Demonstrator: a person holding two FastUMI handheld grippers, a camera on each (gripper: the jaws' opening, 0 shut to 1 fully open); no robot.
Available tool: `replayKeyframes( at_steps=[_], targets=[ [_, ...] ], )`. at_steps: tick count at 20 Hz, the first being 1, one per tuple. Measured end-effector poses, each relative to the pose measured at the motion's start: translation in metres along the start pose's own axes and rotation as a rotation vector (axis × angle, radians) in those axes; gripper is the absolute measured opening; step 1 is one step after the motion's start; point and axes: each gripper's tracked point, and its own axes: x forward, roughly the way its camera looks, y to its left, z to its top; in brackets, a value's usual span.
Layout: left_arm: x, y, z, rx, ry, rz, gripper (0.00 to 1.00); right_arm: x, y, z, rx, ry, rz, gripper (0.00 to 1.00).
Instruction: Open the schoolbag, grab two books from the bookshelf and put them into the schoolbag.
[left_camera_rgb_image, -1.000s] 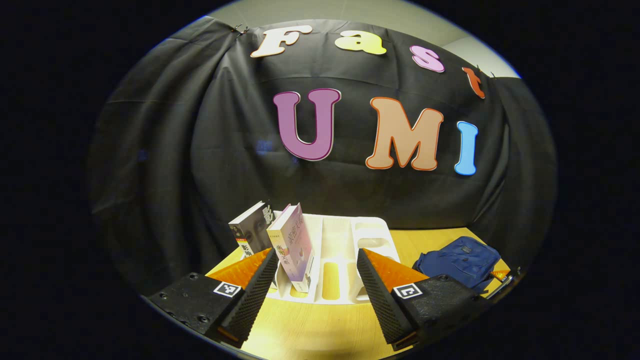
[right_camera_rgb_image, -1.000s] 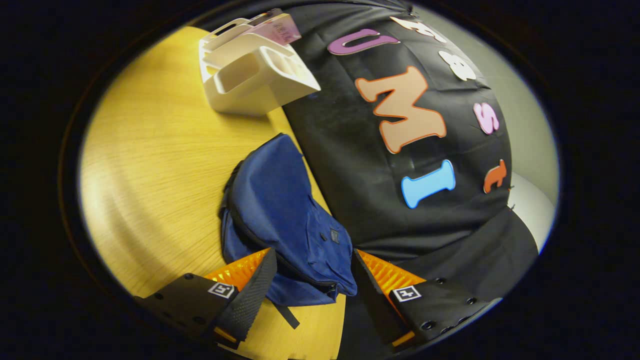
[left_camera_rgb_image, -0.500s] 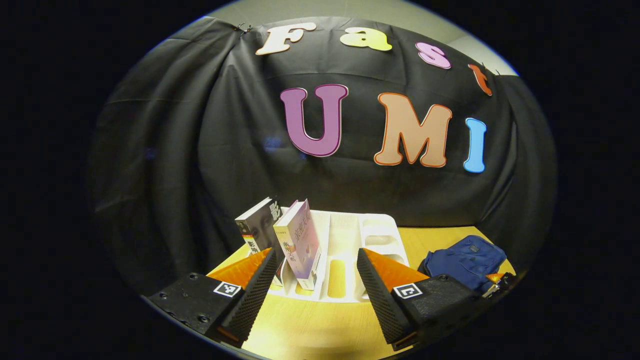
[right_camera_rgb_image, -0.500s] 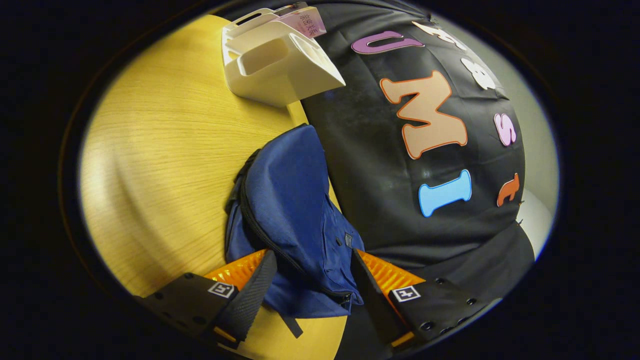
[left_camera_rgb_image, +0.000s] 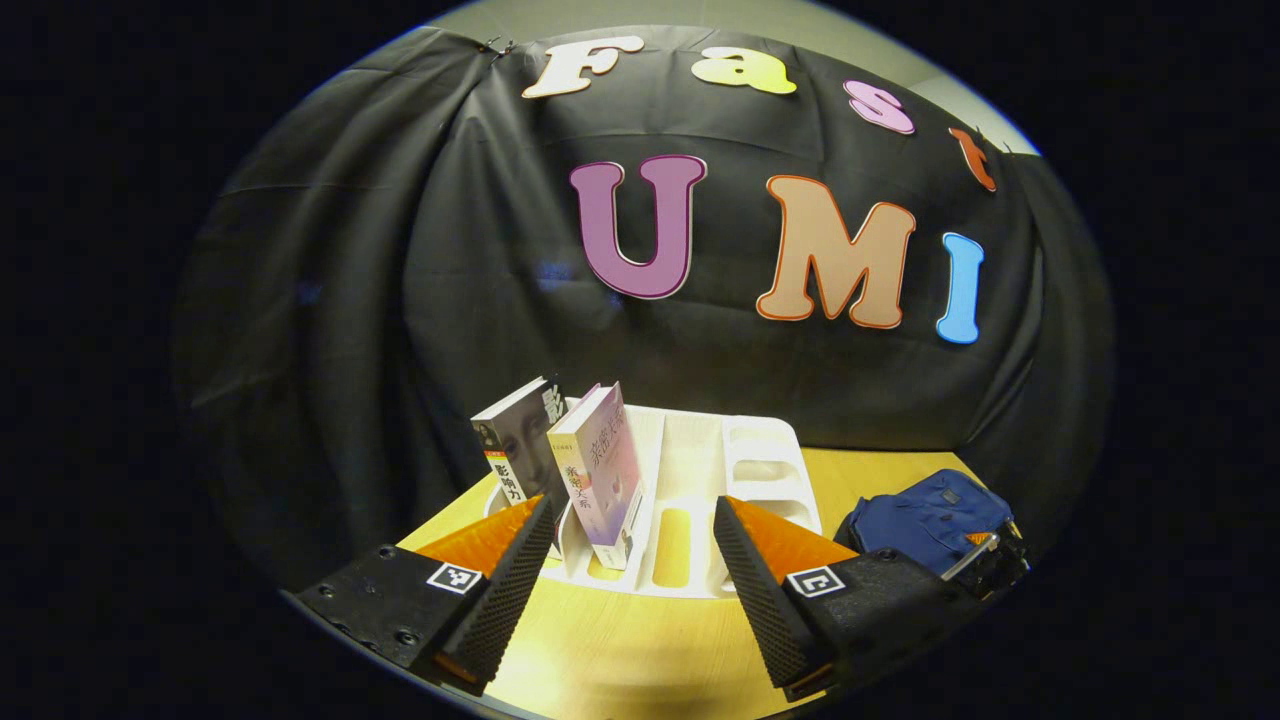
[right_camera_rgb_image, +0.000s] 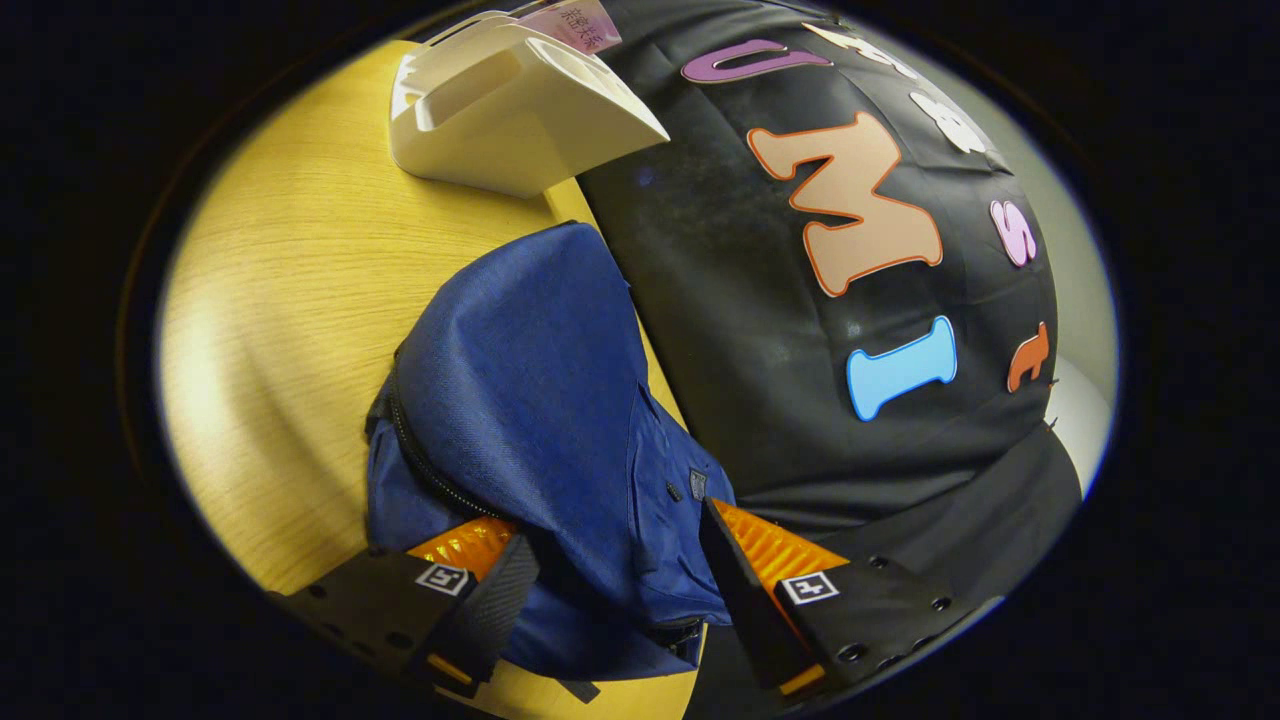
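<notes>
The blue schoolbag (right_camera_rgb_image: 545, 400) lies zipped on the wooden table against the booth's cloth wall. My right gripper (right_camera_rgb_image: 615, 555) is open, its two fingers straddling the bag's near end without pressing on it. In the left gripper view the same schoolbag (left_camera_rgb_image: 930, 515) lies at the right, with the right gripper (left_camera_rgb_image: 985, 560) at its near edge. A white bookshelf (left_camera_rgb_image: 700, 480) holds a dark book (left_camera_rgb_image: 515, 455) and a pink book (left_camera_rgb_image: 600, 470), both upright and leaning. My left gripper (left_camera_rgb_image: 630, 545) is open in front of the shelf, apart from it.
The wooden table (right_camera_rgb_image: 290, 290) runs to the black cloth wall behind shelf and bag. The bookshelf (right_camera_rgb_image: 510, 100) stands beyond the bag in the right gripper view, its right-hand slots holding nothing.
My right gripper moved forward over the schoolbag, which now lies between its fingers. My left gripper shifted slightly; the shelf sits a little farther off.
</notes>
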Motion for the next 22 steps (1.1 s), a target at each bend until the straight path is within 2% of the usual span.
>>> replayKeyframes(
  at_steps=[1, 4, 6, 7, 9, 11, 13, 14, 15, 17, 22],
  targets=[
    [-0.002, 0.001, 0.0, 0.0, -0.004, 0.006, 0.94, 0.003, 0.002, -0.002, -0.001, 0.004, 0.004, 0.87],
    [-0.003, 0.006, 0.005, 0.0, -0.007, 0.024, 0.94, 0.009, 0.011, -0.002, -0.003, 0.027, 0.027, 0.47],
    [-0.004, 0.011, 0.006, 0.002, -0.006, 0.039, 0.94, 0.014, 0.013, -0.002, -0.019, 0.031, 0.014, 0.2],
    [-0.004, 0.012, 0.006, 0.004, -0.001, 0.042, 0.94, 0.014, 0.01, -0.001, -0.015, 0.021, 0.012, 0.19],
    [-0.006, 0.015, 0.003, 0.012, 0.007, 0.05, 0.94, 0.01, 0.001, 0.0, 0.003, 0.027, -0.039, 0.11],
    [-0.004, 0.017, 0.005, 0.007, 0.013, 0.057, 0.94, 0.014, 0.003, 0.0, 0.029, 0.051, -0.02, 0.02],
    [-0.001, 0.021, 0.002, -0.008, 0.033, 0.061, 0.94, 0.014, 0.003, 0.0, 0.045, 0.047, 0.006, 0.04],
    [0.002, 0.022, 0.002, -0.008, 0.038, 0.065, 0.94, 0.013, 0.001, -0.001, 0.066, 0.051, 0.015, 0.01],
    [0.003, 0.025, 0.0, -0.007, 0.046, 0.069, 0.94, 0.013, -0.002, 0.0, 0.082, 0.052, 0.021, 0.04],
    [0.009, 0.032, -0.001, -0.007, 0.067, 0.08, 0.94, 0.01, -0.009, 0.003, 0.092, 0.049, 0.016, 0.06],
    [0.037, 0.043, -0.007, -0.048, 0.15, 0.066, 0.95, 0.006, -0.03, 0.008, 0.115, 0.046, -0.008, 0.04]
  ],
)
